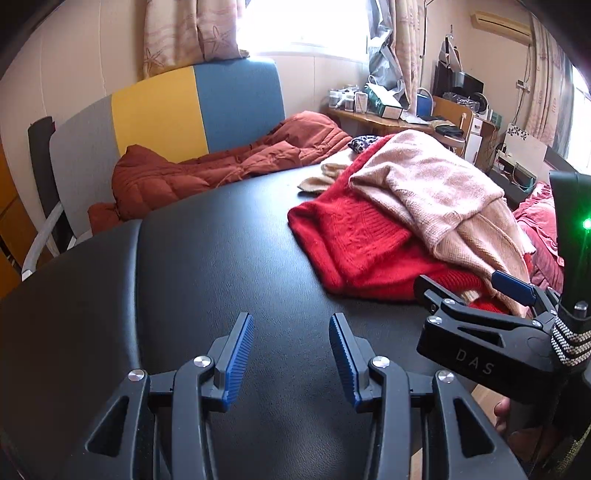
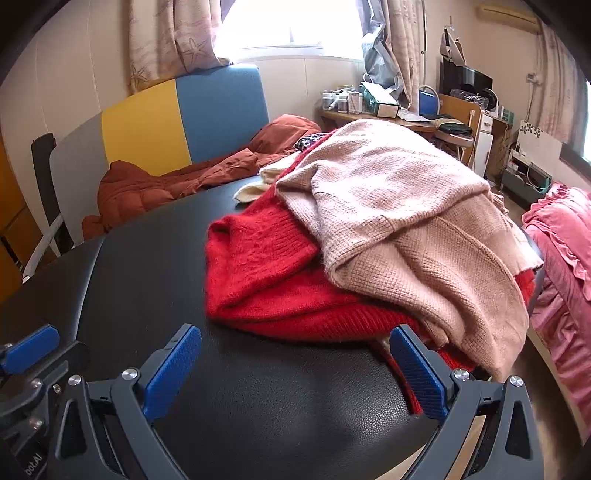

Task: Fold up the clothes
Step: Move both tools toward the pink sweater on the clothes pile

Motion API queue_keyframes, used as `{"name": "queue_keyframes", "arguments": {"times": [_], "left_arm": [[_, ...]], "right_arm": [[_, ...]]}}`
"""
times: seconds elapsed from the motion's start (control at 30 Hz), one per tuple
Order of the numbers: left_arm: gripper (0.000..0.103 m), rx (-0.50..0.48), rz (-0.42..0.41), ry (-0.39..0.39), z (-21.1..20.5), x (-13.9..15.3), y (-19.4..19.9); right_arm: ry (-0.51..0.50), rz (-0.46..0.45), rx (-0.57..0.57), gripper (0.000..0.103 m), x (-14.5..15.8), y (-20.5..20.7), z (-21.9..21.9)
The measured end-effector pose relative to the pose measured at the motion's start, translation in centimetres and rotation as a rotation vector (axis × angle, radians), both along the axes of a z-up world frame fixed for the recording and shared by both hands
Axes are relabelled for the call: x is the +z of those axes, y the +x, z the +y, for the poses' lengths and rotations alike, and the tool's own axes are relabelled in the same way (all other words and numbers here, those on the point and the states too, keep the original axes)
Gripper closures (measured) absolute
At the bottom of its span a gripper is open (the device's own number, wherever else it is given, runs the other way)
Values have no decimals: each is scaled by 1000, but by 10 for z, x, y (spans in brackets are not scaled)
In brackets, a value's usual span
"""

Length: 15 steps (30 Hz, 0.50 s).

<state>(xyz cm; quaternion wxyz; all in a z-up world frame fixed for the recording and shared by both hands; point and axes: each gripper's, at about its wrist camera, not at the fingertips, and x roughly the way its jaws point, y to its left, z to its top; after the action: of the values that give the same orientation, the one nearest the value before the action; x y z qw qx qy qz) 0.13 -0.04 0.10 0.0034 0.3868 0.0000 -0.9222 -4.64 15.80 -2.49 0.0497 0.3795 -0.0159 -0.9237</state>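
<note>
On the black padded tabletop (image 1: 207,243) lies a heap of knitwear: a red sweater (image 2: 266,273) at the bottom with a pale pink sweater (image 2: 399,221) draped over it, and a cream garment (image 2: 255,186) peeking out behind. The left tool (image 1: 291,354) hovers over bare tabletop, its blue-padded fingers apart and holding nothing. The right tool (image 2: 303,373) has its fingers spread wide at the near edge of the heap, its right finger (image 2: 417,373) just beside the red hem. A rust-coloured quilted coat (image 1: 207,166) lies beyond the tabletop.

A lived-in bedroom: starfish curtains (image 1: 192,33), cluttered desk (image 1: 373,118), pink bedding (image 2: 561,236).
</note>
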Motion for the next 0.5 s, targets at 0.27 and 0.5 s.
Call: {"name": "queue_keyframes", "arguments": {"times": [0.27,0.5], "left_arm": [[60,18,-38,-4,1,-8,4],[60,27,-42,-24,0,-12,6]], "right_arm": [[19,7,12,0,-3,4,-1],[1,-5,19,0,-7,8,-1]]}}
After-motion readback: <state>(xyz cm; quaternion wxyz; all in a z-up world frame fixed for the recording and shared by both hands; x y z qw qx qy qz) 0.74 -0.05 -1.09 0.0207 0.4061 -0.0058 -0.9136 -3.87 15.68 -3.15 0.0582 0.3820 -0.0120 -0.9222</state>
